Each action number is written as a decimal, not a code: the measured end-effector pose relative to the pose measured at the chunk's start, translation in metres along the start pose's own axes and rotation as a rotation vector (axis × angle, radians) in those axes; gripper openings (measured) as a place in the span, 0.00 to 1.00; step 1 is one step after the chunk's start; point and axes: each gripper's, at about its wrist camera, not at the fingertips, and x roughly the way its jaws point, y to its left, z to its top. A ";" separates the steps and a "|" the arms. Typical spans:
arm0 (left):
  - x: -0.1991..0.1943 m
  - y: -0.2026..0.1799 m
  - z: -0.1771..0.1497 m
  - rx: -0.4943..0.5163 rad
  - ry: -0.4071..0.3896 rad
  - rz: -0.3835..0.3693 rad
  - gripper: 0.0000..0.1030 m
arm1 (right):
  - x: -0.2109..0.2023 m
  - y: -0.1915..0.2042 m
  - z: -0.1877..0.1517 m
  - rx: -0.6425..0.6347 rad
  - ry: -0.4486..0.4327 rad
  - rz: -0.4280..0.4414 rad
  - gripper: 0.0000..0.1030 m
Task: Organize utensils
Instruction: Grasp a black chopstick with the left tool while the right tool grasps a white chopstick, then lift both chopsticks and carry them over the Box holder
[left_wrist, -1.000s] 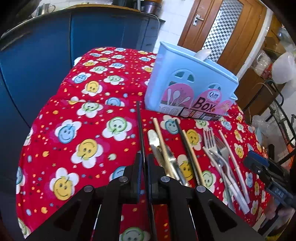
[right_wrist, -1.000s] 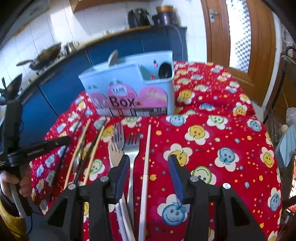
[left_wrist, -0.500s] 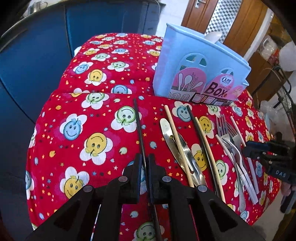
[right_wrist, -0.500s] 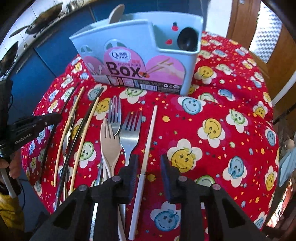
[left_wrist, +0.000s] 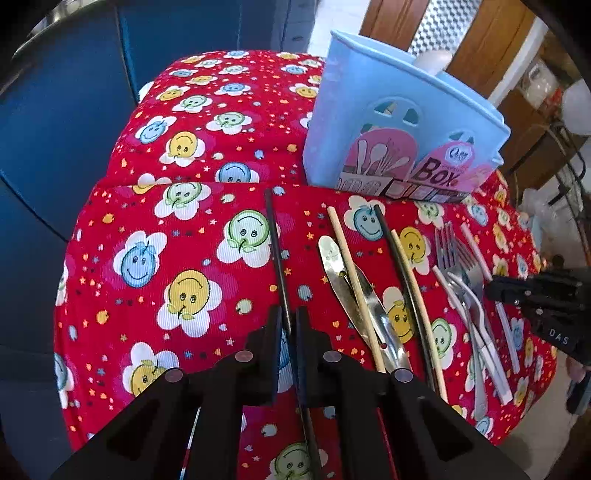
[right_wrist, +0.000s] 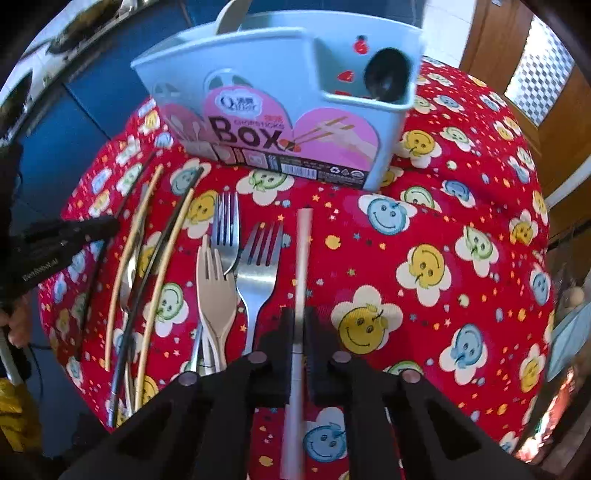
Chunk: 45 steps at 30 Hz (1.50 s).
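My left gripper (left_wrist: 290, 321) is shut on a black chopstick (left_wrist: 275, 243) that lies along the red smiley tablecloth. My right gripper (right_wrist: 298, 325) is shut on a white chopstick (right_wrist: 303, 258) to the right of the forks. A light blue utensil box (left_wrist: 399, 129) stands at the back; it also shows in the right wrist view (right_wrist: 288, 85), with a dark spoon (right_wrist: 386, 79) in its right compartment. Between the grippers lie beige chopsticks (right_wrist: 125, 254), a black chopstick (right_wrist: 162, 240), knives (left_wrist: 343, 280), two metal forks (right_wrist: 258, 266) and a beige plastic fork (right_wrist: 214, 291).
The red smiley tablecloth (right_wrist: 461, 240) drops off at its edges. Blue cabinets (left_wrist: 74, 92) stand to the left and behind. A wooden door (right_wrist: 546, 74) is at the right. The other gripper shows at the left edge of the right wrist view (right_wrist: 55, 240).
My right gripper has moved forward and down and closed on the white chopstick. My left gripper stays shut on the black chopstick and has come nearer the table.
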 end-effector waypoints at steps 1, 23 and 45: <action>-0.001 0.002 -0.002 -0.014 -0.011 -0.011 0.06 | -0.001 -0.002 -0.003 0.022 -0.024 0.020 0.06; -0.096 -0.023 -0.018 0.010 -0.540 -0.152 0.05 | -0.096 -0.002 -0.047 0.146 -0.712 0.092 0.06; -0.142 -0.056 0.101 0.019 -0.806 -0.146 0.05 | -0.107 -0.017 0.037 0.108 -0.891 0.093 0.06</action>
